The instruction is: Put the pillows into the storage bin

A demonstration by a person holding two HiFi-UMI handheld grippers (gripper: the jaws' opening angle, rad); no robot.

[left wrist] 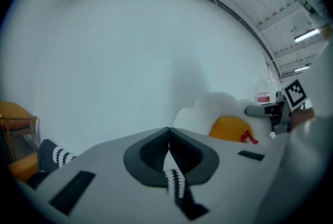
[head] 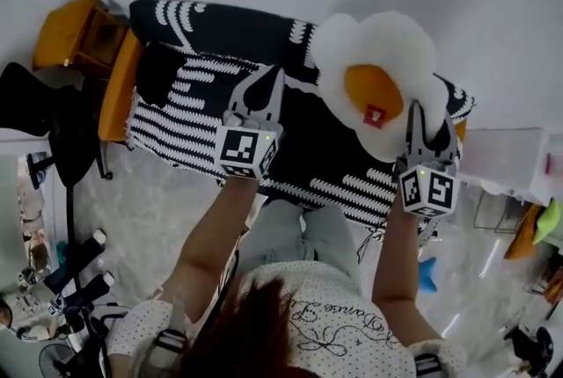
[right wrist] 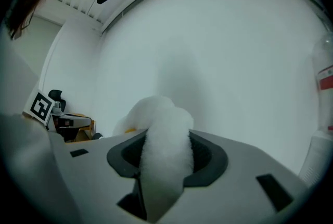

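Observation:
A fried-egg pillow (head: 378, 77), white plush with an orange yolk and a red tag, hangs in the air with my right gripper (head: 413, 111) shut on its lower rim. In the right gripper view the white plush (right wrist: 164, 139) bulges between the two pads. My left gripper (head: 271, 76) is shut on a thin fold of black-and-white patterned fabric (left wrist: 176, 186) over the black-and-white patterned sofa (head: 202, 33). I cannot tell whether that fabric is a pillow or a cover. The left gripper view also shows the egg pillow (left wrist: 229, 124) and the right gripper (left wrist: 273, 111) at its right. A translucent storage bin (head: 508, 158) stands at the right.
An orange wooden side table (head: 77, 32) stands left of the sofa, with a black chair (head: 53, 117) in front of it. Black equipment (head: 75, 275) sits on the glossy floor at lower left. A blue thing (head: 428, 275) lies by the person's right arm. A white wall is ahead.

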